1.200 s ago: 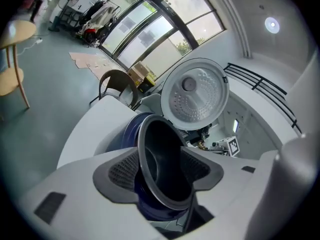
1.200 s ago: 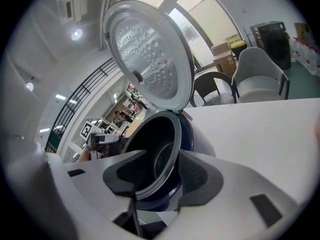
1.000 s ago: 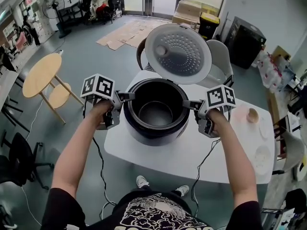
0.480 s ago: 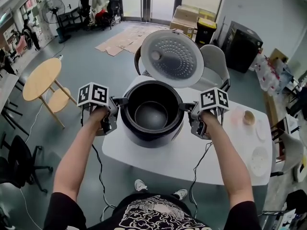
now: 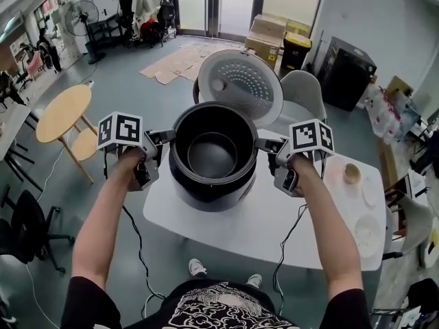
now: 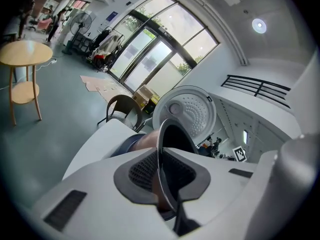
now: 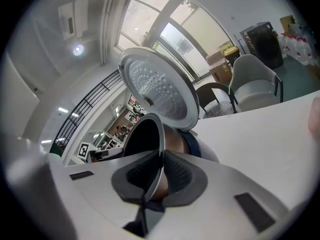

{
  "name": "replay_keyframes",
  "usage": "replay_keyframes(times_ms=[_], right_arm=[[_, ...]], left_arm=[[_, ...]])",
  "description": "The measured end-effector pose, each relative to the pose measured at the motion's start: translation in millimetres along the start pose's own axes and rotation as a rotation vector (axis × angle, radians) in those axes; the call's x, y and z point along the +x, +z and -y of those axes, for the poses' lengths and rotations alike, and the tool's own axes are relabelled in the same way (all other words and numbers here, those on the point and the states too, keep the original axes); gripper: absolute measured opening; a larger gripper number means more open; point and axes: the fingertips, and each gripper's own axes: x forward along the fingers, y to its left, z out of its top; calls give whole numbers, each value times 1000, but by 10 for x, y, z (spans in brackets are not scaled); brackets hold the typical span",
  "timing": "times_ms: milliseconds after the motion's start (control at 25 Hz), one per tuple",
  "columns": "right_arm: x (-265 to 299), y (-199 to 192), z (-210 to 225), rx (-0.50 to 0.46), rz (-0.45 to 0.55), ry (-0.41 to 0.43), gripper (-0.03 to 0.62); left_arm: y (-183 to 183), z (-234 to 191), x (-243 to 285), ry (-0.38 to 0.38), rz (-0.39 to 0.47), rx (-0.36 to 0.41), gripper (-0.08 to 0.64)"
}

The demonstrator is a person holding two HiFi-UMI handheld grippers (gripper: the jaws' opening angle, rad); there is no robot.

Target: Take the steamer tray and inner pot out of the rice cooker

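Can't spot the steamer tray, but the inner pot (image 5: 212, 155) is partway up out of the rice cooker (image 5: 206, 197), with the left gripper (image 5: 159, 137) and right gripper (image 5: 269, 144) just clamped nearly shut on its rim, 1 per side, so I reckon lifting clear and setting down is what's left.

Inner pot (image 5: 212, 153) is round, black inside with a thin rim and empty. It's upright and sticks partway up out of the rice cooker (image 5: 206, 199), so its coppery outer wall shows above the dark blue body. The left gripper (image 5: 167, 137) and right gripper (image 5: 263, 143) pinch its rim on opposite sides. Cooker's near the table's (image 5: 274, 221) far left corner, perforated lid (image 5: 240, 84) open behind.
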Motion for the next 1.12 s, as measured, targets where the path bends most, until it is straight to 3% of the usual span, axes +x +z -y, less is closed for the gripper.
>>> replay_keyframes(times_ms=[520,880,1000,1120], right_arm=[[-239,71,-525,-81,62,142,41],[-406,111,-700,-155,114,119,41],[-871,58,-602,-139,143,110,41],[-1574,-30,-181,-117,178,83,41]], left_arm=[[104,386,-573,-14,172,70,40],[162,516,-728,-67,217,104,40],[-28,893,-613,-93,204,113,40],[-418,1464,-233,-125,174,131,40]])
